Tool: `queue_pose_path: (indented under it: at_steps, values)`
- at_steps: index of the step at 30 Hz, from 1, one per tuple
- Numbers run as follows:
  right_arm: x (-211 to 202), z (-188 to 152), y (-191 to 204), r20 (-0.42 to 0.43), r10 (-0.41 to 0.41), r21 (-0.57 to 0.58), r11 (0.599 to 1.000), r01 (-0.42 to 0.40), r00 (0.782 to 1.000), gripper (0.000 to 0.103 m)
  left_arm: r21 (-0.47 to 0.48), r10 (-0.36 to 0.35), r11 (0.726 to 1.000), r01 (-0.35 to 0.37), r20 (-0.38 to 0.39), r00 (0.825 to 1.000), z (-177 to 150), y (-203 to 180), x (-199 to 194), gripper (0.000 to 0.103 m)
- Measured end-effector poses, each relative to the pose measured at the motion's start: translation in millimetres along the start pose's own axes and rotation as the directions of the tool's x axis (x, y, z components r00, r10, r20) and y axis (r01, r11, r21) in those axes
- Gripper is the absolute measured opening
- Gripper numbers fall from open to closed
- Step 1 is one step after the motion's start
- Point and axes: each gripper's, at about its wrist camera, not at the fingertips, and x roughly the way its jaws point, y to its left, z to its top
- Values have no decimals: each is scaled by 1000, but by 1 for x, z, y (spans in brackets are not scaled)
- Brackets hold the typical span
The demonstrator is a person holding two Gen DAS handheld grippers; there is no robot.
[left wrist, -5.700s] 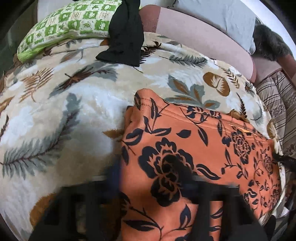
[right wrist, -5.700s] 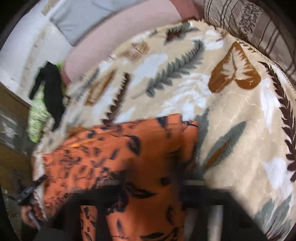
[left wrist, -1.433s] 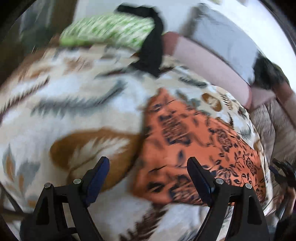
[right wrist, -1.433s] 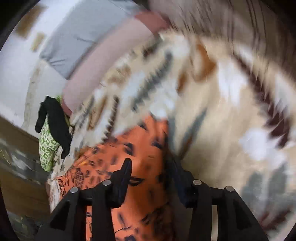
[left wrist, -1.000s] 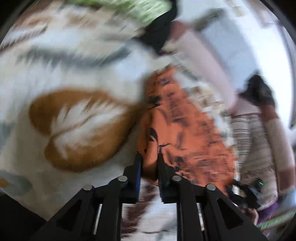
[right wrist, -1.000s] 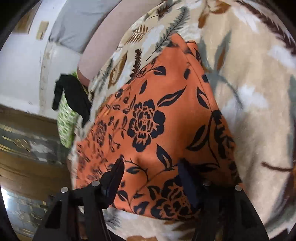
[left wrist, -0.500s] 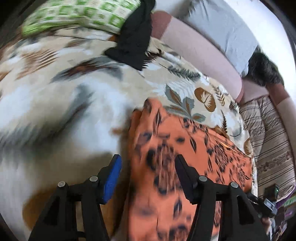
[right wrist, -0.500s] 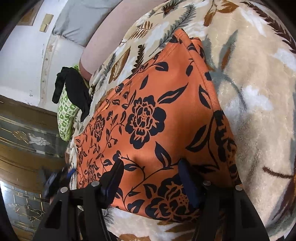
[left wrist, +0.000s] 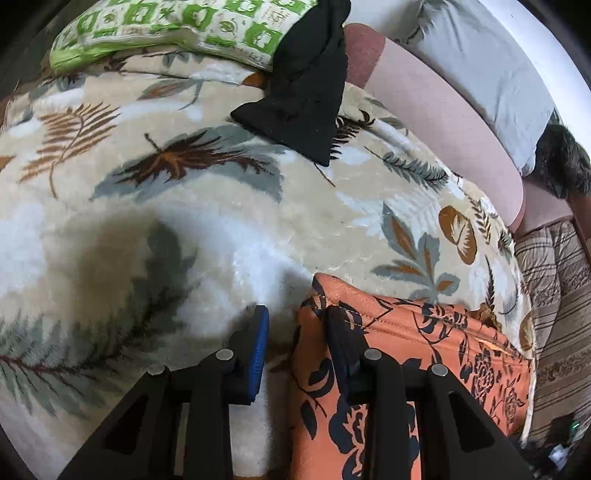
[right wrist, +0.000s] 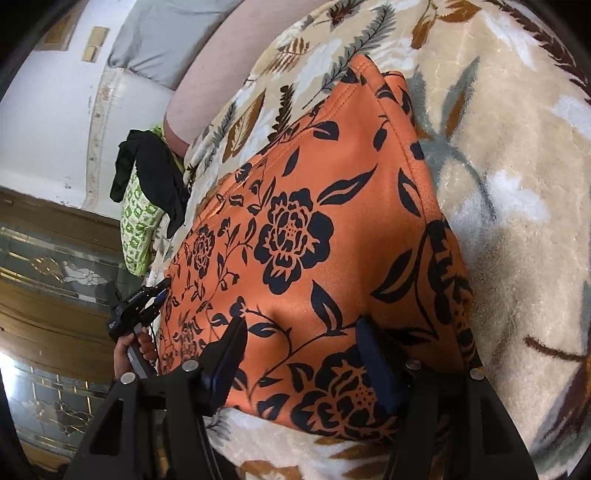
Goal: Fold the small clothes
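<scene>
An orange garment with a black flower print (right wrist: 314,240) lies flat on a cream leaf-patterned blanket (right wrist: 517,184). In the left wrist view its corner (left wrist: 406,350) sits at my left gripper (left wrist: 295,325), which is open, its right finger resting on the cloth edge and its left finger (left wrist: 256,343) on the blanket. My right gripper (right wrist: 299,332) is open and straddles the near edge of the garment. The left gripper also shows in the right wrist view (right wrist: 138,299) at the garment's far end.
A black garment (left wrist: 306,85) lies draped over a green-and-white pillow (left wrist: 177,26) at the back. A pink bolster (left wrist: 443,122) and a grey pillow (left wrist: 480,62) line the far side. A striped cover (left wrist: 554,314) lies to the right.
My left gripper has moved toward the garment's corner and narrowed its opening. The right gripper stays open at the near edge, hardly moved.
</scene>
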Motion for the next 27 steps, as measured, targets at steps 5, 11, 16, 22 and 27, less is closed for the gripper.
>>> queue_pose_path:
  at_steps: [5, 11, 16, 22, 27]
  values:
    - [-8, 56, 13, 93, 64, -36, 997, -61, 994, 65, 20, 21, 1000, -21, -8, 1000, 0, -4, 4, 35]
    - [23, 122, -58, 158, 22, 204, 978, -54, 987, 56, 95, 55, 993, -65, 103, 993, -15, -23, -53, 57]
    - [-4, 85, -23, 199, 37, 118, 991, -62, 979, 65, 148, 55, 986, -78, 156, 986, -51, -40, -95, 68]
    - [1, 24, -18, 101, -25, 36, 999, 21, 995, 68, 165, 71, 982, -87, 104, 992, -105, -60, -104, 68]
    - [-29, 6, 27, 169, -70, -54, 995, 80, 983, 70, 174, 95, 979, -108, 81, 992, -132, -69, -109, 68]
